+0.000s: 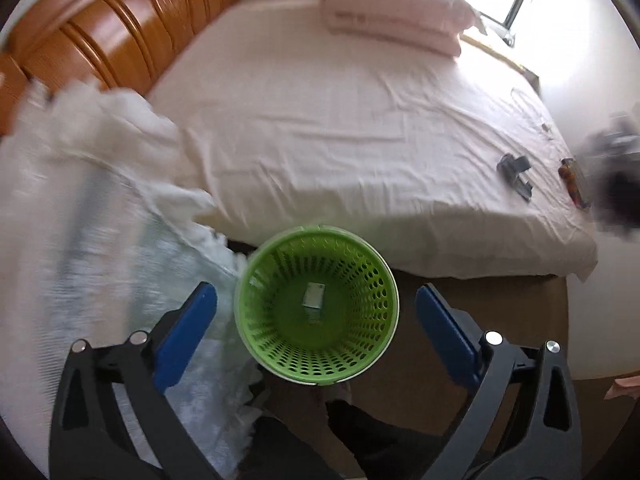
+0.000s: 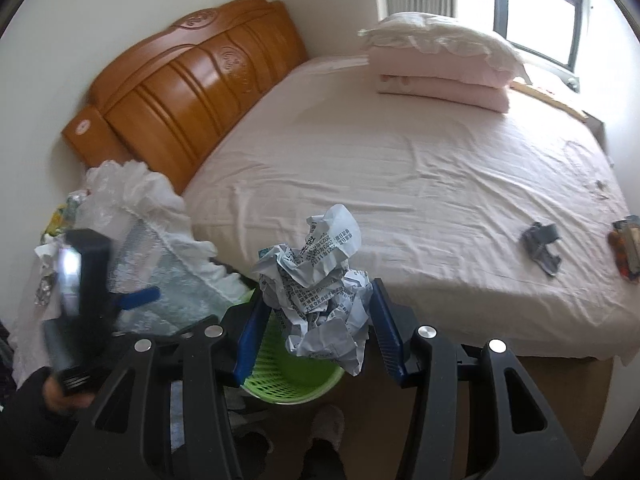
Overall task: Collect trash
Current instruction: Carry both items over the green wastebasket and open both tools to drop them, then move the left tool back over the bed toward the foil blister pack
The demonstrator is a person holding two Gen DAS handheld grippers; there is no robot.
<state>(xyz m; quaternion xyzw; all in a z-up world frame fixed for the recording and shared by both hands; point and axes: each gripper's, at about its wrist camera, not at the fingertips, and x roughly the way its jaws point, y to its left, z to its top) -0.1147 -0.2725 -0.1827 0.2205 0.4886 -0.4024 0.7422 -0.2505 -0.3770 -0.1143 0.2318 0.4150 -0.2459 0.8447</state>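
**Green basket waits below, paper ball nearly over it**

Green plastic fills the lower middle of the left wrist view: the perforated waste basket [image 1: 316, 308] stands on the floor against the bed [image 1: 360, 128], with one small printed scrap [image 1: 313, 295] lying flat on its bottom. The left gripper [image 1: 316, 320] hangs over it with its blue jaws spread wide on either side of the rim and nothing between them. Far right on the sheet lie a dark grey item [image 1: 516, 174] and an orange wrapper [image 1: 574, 182], probably trash to fetch later.

From the right wrist view, the right gripper [image 2: 316, 324] clamps a crumpled ball of printed paper [image 2: 320, 280] at the lower centre of the frame. The basket's green rim [image 2: 288, 372] shows just beneath and slightly left of the ball. At lower left the other gripper [image 2: 136, 298] appears blurred.

To do this drop well, I would bring the ball squarely above the basket's mouth before letting go, since it looks bulky and its loose flaps could catch the rim. Lowering it close to the opening should stop it bouncing out.
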